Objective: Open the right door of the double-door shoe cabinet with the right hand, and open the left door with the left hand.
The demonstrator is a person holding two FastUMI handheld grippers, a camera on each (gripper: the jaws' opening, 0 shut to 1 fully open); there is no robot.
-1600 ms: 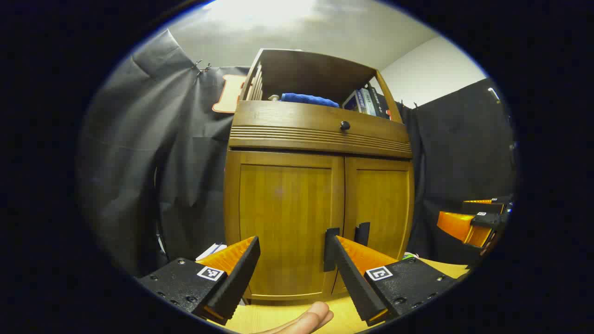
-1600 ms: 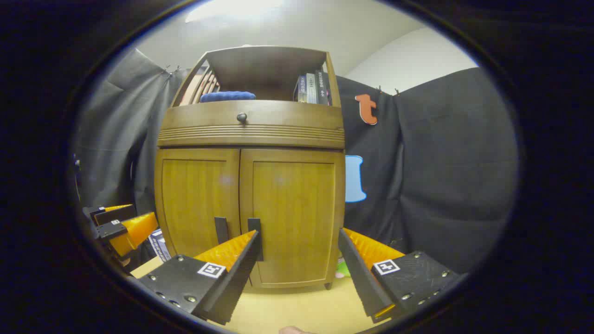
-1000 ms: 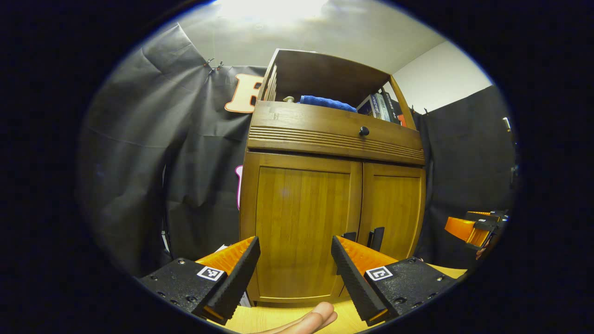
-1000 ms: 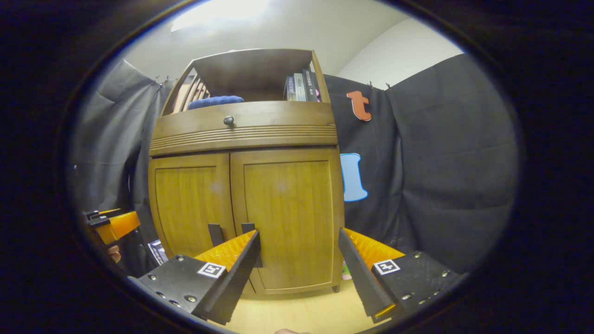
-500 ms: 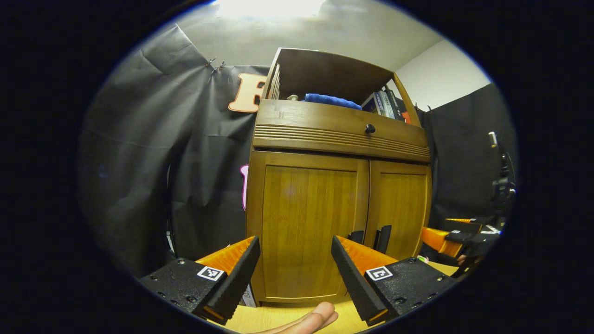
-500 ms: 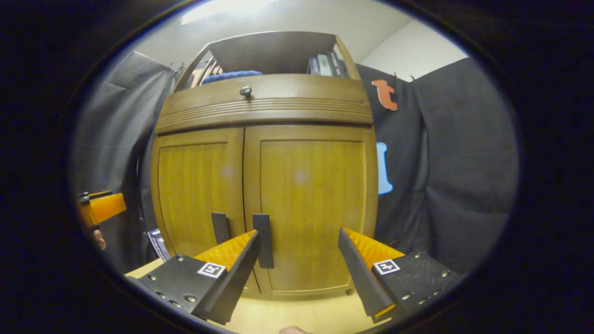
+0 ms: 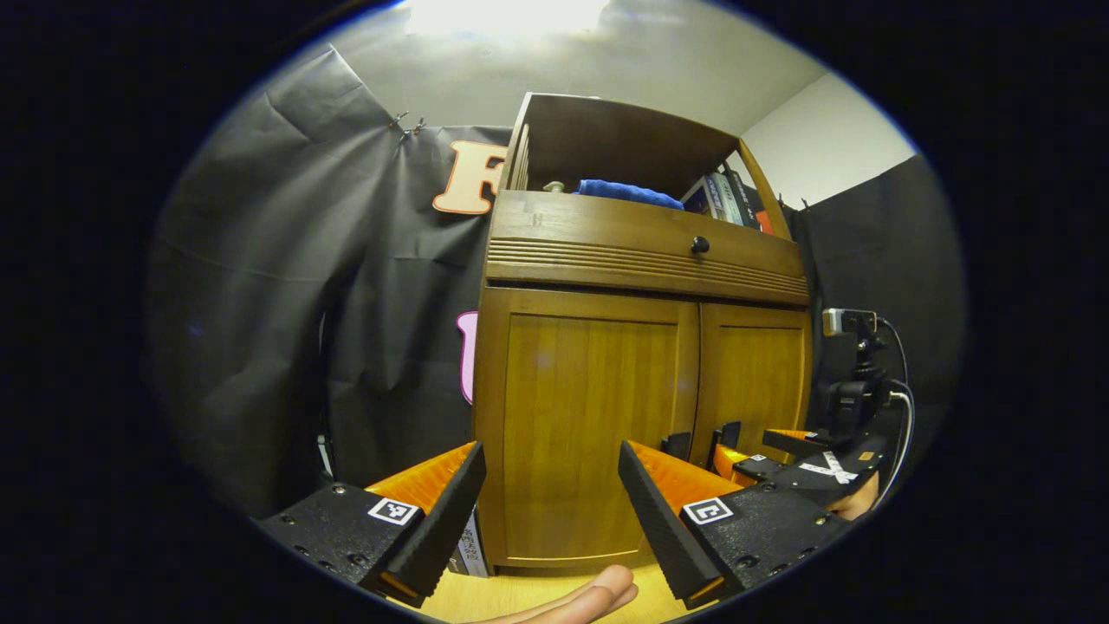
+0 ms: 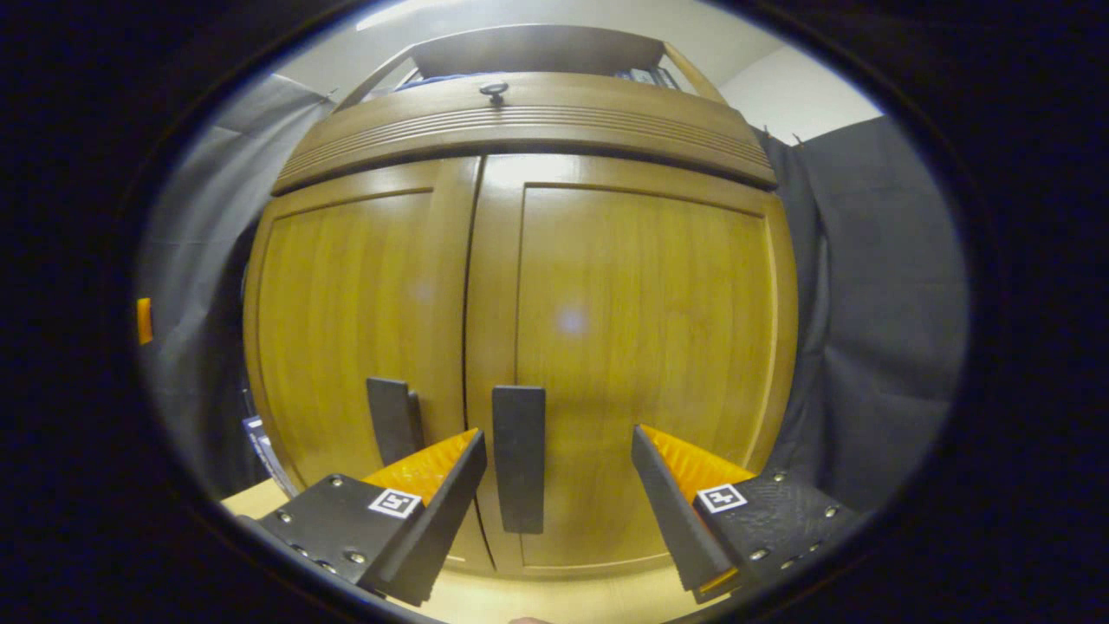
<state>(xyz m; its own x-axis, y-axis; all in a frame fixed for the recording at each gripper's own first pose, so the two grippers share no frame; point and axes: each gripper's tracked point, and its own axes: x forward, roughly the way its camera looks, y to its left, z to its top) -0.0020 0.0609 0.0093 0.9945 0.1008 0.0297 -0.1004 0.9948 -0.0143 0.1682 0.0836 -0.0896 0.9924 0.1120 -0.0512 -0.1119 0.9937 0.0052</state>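
The wooden shoe cabinet [image 8: 606, 286] has both doors closed. In the right gripper view its right door [image 8: 645, 347] looms close, and the dark flat handle [image 8: 518, 458] of that door stands between my open right gripper's [image 8: 554, 498] fingers, nearer the left one, untouched. The left door's handle [image 8: 394, 420] is just beside it. In the left gripper view my left gripper [image 7: 548, 507] is open, a short way back from the left door [image 7: 589, 425]. The right gripper [image 7: 784, 468] is at the handles [image 7: 723, 436] there.
Above the doors are a drawer with a round knob [image 7: 699, 245] and an open shelf with a blue cloth [image 7: 628, 192] and books [image 7: 723, 198]. The cabinet stands on a light wooden surface [image 7: 511, 594]. A fingertip [image 7: 589, 598] pokes in low. Boxes [image 7: 470, 546] lie at the cabinet's left foot.
My right gripper has moved in close to the cabinet, and the right door's handle has come between its fingers. My left gripper has drifted slightly left, still back from the doors.
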